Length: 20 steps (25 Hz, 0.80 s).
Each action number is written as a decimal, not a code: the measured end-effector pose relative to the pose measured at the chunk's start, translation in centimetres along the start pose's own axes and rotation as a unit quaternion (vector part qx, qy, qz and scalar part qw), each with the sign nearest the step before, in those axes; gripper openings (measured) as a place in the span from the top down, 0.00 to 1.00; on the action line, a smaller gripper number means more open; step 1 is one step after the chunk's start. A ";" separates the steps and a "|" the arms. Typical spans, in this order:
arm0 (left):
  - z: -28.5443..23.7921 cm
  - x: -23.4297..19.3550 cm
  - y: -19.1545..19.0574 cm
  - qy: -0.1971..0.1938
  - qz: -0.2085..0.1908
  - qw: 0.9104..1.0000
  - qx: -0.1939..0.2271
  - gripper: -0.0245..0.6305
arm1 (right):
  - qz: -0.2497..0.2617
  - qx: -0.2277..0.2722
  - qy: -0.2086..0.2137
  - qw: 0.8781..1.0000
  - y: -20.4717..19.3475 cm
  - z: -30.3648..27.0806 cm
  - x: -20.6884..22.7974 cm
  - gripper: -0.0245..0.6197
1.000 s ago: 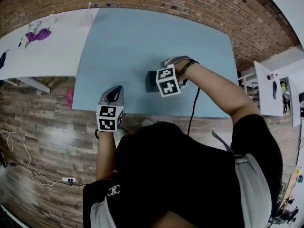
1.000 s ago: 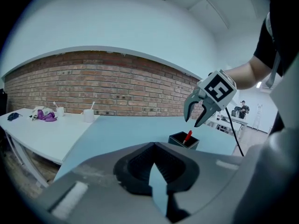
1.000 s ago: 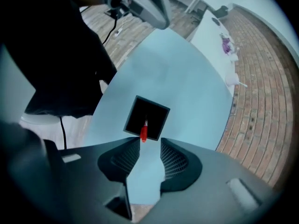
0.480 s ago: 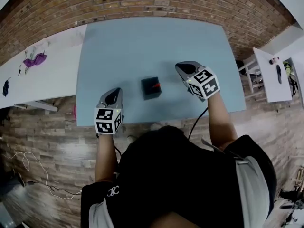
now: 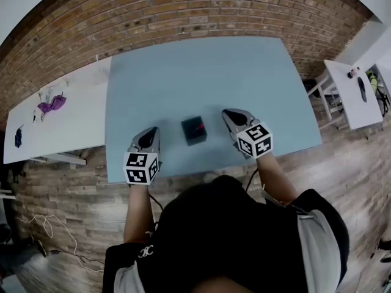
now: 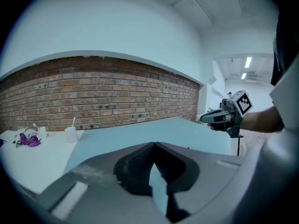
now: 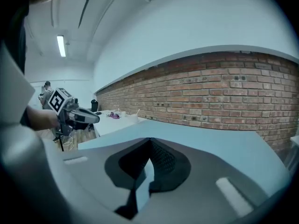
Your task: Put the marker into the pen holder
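Note:
A black square pen holder (image 5: 193, 130) stands on the blue table (image 5: 195, 72), near its front edge. A red marker tip (image 5: 199, 127) shows inside it. My left gripper (image 5: 148, 130) hovers left of the holder, its jaws shut and empty in the left gripper view (image 6: 153, 144). Right of the holder, and apart from it, is my right gripper (image 5: 225, 112). It is also shut with nothing between the pads (image 7: 150, 139). Each gripper appears in the other's view: the right gripper (image 6: 219, 117) and the left gripper (image 7: 80, 117). The holder is hidden behind the jaws in both gripper views.
A white table (image 5: 61, 112) adjoins the blue one on the left, with a purple object (image 5: 50, 106) and a white cup (image 6: 71, 133) on it. Another white table (image 5: 351, 96) stands at the right. A brick wall (image 5: 183, 11) runs behind, and the floor is wood.
My right gripper has drawn away from the pen holder to the right and toward the front edge, and the holder with the red marker tip now shows. The left gripper has barely moved.

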State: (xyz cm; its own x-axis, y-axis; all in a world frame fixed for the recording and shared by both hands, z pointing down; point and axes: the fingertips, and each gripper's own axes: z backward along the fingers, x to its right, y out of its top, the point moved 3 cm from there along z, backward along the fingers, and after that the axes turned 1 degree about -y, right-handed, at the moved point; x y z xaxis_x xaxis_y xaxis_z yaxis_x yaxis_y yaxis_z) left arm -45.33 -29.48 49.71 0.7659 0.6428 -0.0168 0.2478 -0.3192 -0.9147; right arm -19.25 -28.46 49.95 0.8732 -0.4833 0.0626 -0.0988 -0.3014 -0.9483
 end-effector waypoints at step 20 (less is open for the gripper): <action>-2.4 -2.0 0.5 0.020 0.025 0.999 0.007 0.96 | 0.008 -0.048 0.020 0.999 -0.7 -3.8 2.6 0.95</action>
State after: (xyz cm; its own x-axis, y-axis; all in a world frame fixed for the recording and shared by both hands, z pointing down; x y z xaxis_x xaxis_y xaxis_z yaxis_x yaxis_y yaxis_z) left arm -45.31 -32.55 50.25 0.8009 0.5969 -0.0471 0.2003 -0.3413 -0.9184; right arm -18.75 -32.61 51.91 0.8518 -0.5202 0.0624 -0.1593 -0.3706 -0.9150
